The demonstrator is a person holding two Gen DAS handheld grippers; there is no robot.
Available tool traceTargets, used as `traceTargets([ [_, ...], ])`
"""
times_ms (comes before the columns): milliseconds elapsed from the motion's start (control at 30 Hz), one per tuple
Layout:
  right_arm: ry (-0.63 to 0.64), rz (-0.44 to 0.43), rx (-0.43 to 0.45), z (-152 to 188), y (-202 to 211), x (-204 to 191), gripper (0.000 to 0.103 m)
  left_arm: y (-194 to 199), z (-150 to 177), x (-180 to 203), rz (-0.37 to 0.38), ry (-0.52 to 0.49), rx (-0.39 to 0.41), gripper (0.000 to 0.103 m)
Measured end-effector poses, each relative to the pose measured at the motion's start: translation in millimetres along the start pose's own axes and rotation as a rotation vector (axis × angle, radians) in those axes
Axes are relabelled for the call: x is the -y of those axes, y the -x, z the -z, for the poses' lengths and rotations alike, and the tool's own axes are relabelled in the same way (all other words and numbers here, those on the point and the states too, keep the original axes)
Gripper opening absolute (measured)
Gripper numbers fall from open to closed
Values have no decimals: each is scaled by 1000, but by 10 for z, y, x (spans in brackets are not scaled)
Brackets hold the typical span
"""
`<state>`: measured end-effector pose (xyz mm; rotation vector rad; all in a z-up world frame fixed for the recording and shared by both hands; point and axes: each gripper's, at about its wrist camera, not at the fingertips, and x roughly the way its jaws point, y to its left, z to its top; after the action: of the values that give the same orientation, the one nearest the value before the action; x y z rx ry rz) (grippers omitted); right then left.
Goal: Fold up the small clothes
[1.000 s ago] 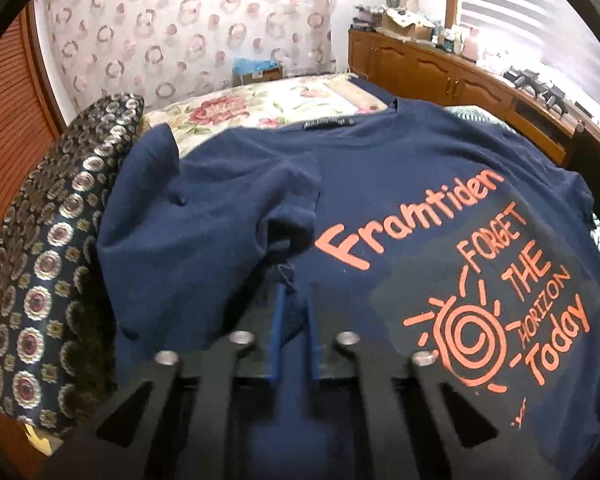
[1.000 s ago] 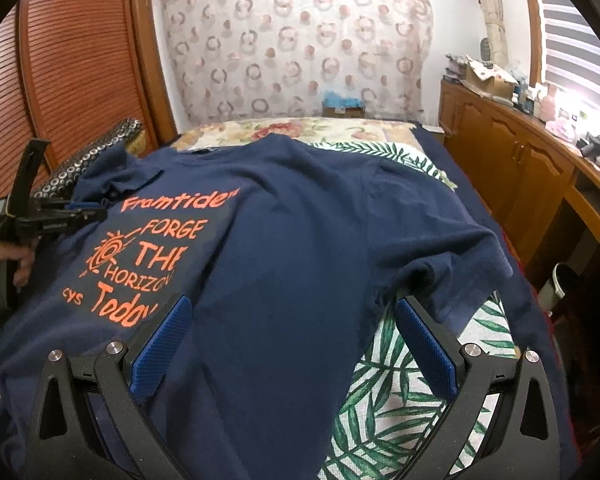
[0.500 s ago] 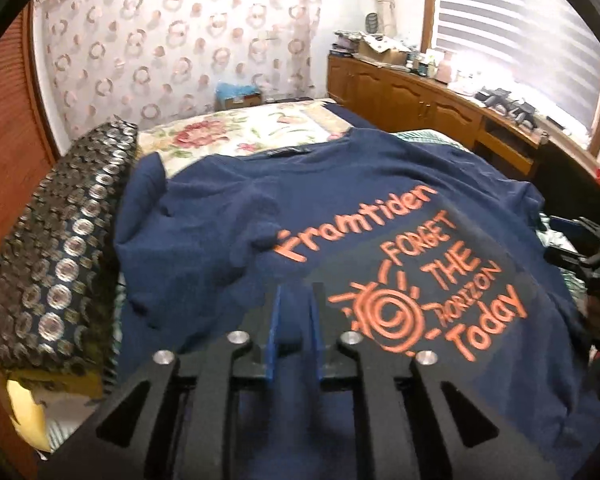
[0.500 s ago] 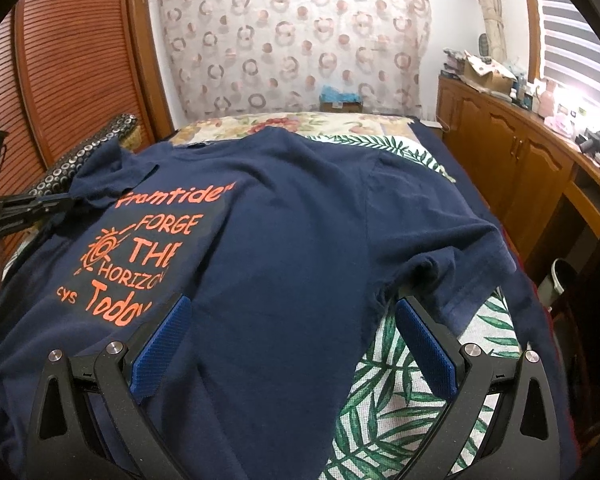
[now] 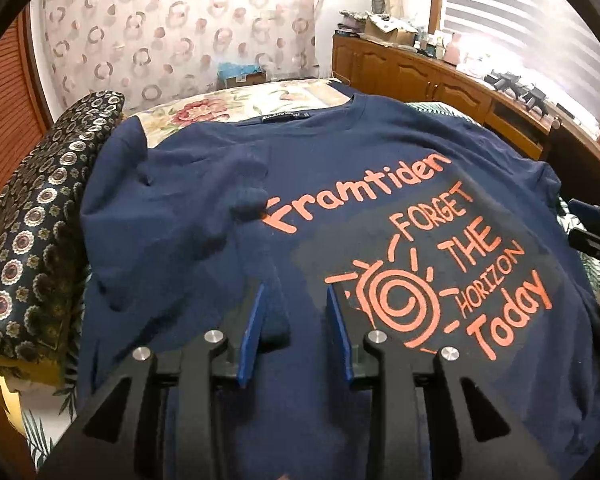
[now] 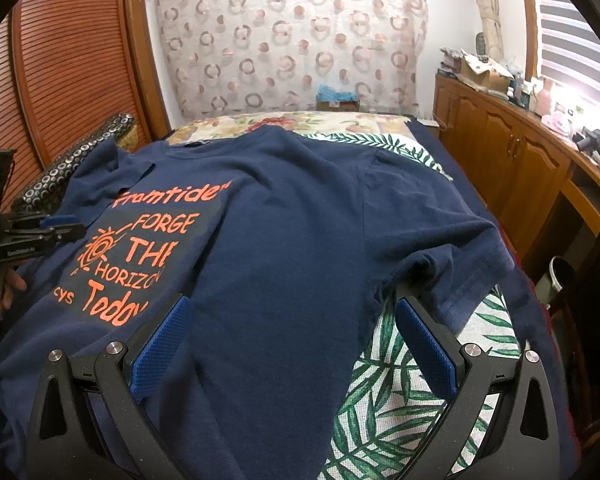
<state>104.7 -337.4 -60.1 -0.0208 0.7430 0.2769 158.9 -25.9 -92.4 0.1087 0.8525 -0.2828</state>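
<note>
Your navy T-shirt [image 5: 340,184] is spread print-up across the bed [image 6: 420,380], left sleeve [image 5: 188,208] already flopped inward. Left claw [image 5: 294,320] has a narrow gap, nothing pinched; right claw [image 6: 292,344] gapes wide over the right side, probably lining up the next fold.

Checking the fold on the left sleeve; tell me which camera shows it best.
The left wrist view: the sleeve lies folded over the shirt, close and whole. The right wrist view shows it small at the far edge.
</note>
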Motion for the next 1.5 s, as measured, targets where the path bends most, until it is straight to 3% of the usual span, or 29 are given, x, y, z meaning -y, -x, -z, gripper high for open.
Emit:
traceTargets([
  [333, -5, 22, 12, -30, 58, 117, 103, -46, -7, 43, -12, -24, -11, 34],
  [533, -51, 97, 15, -67, 149, 591, 103, -39, 4, 52, -20, -31, -10, 35],
  [800, -99, 176, -9, -188, 160, 1173, 87, -44, -12, 69, -29, -28, -11, 37],
  [1133, -152, 116, -113, -274, -188, 1434, 75, -45, -15, 40, -23, -24, -12, 38],
  [1233, -166, 85, -144, -283, -294, 1490, 68, -56, -15, 41, -20, -25, -13, 39],
  [1333, -185, 57, -159, -295, -348, 1522, 54, -57, -19, 48, -18, -23, -13, 39],
  [1433, -172, 61, -150, -305, -325, 1486, 36, -57, -20, 55, -19, -24, -13, 40],
  [1500, -133, 105, -137, -320, -297, 1425, 15, -56, -16, 59, -26, -25, -12, 41],
])
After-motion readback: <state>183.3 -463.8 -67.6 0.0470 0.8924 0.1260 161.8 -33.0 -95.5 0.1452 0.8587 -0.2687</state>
